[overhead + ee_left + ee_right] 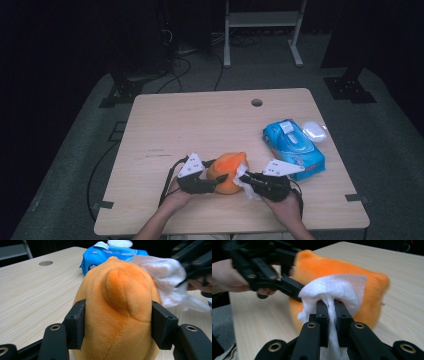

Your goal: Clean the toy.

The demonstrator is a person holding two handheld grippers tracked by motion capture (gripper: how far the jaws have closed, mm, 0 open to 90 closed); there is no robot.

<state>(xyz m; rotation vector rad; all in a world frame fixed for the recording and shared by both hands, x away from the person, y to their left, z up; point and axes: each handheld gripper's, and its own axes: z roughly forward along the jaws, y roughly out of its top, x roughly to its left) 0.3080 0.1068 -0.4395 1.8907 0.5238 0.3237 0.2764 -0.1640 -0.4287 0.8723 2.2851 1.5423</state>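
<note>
An orange plush toy sits near the front edge of the wooden table, about midway along it, between the two grippers. The left gripper has its two black jaws pressed against the toy's flanks, one on each side, so the soft body bulges up and forward between them; the jaws are partly spread around its width and pinch it. The right gripper has its jaws pressed nearly together on a white wipe, which passes down between them and fans out over the side of the toy, touching the plush.

From above, the toy's lower part is covered by both grippers and the person's hands, and the wipe shows as a small crumpled white patch at the toy's right side. The toy's base and how it meets the table cannot be made out in the left gripper view, where it is cut off at the bottom. The right gripper view is blurred on the toy's far edge.

The high view also shows a blue pack of wipes near the right edge of the table, with a white lid just behind it; the left gripper view shows the pack beyond the toy.
</note>
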